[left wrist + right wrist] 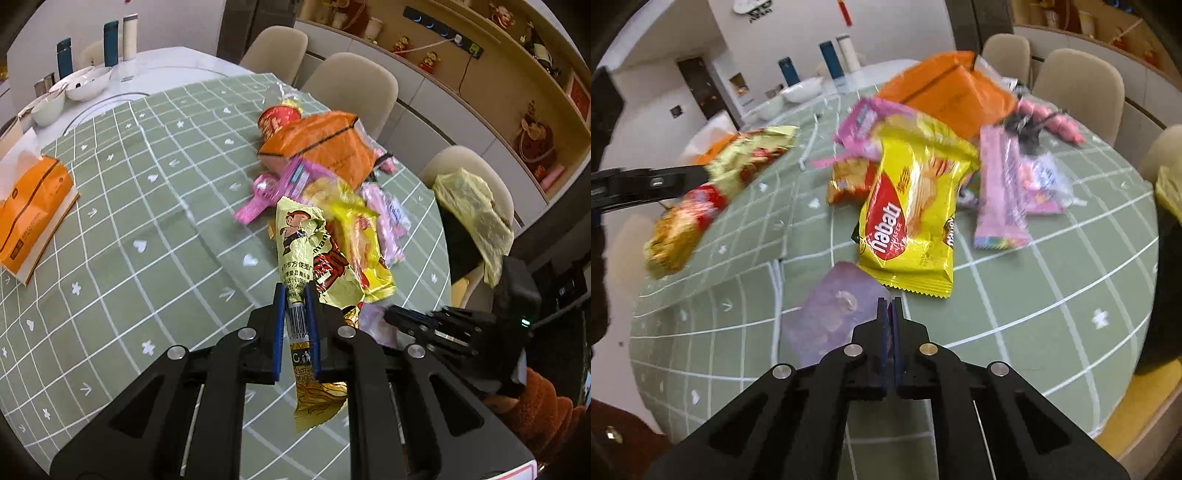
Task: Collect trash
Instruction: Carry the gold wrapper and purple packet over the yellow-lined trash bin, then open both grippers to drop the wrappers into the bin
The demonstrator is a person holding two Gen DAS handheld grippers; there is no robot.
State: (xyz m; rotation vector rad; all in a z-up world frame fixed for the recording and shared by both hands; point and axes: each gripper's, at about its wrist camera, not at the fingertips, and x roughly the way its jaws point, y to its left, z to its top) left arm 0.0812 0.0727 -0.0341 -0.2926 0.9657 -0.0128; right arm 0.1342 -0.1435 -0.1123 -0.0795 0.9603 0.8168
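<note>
- The left tongs are clenched on a crumpled yellow noodle wrapper; its barcode strip runs between the blue pads, and it hangs above the surface, which is covered in a green checked cloth.
- In the right wrist view the same wrapper shows blurred at the left, off the cloth in the tip of the left tongs.
- The right tongs have their jaws pressed together at the corner of a pale lilac translucent packet that lies flat on the cloth. Whether that corner is actually pinched cannot be told.
- Just beyond the lilac packet lies a yellow wafer bag with a red label, its near edge serrated.
- To the right of the wafer bag a long pink wrapper lies lengthwise, with a clear packet with pink print beside it.
- Behind the wafer bag are a small orange snack pouch and a pink wrapper.
- Farther back sits a crumpled orange tissue pack on the heap, and beyond it in the left wrist view a red cup.
- A full orange tissue pack stands well apart at the left edge of the cloth.
- At the far end are white bowls and tall flasks.
- A yellow bag is draped over a beige chair beside the surface.
</note>
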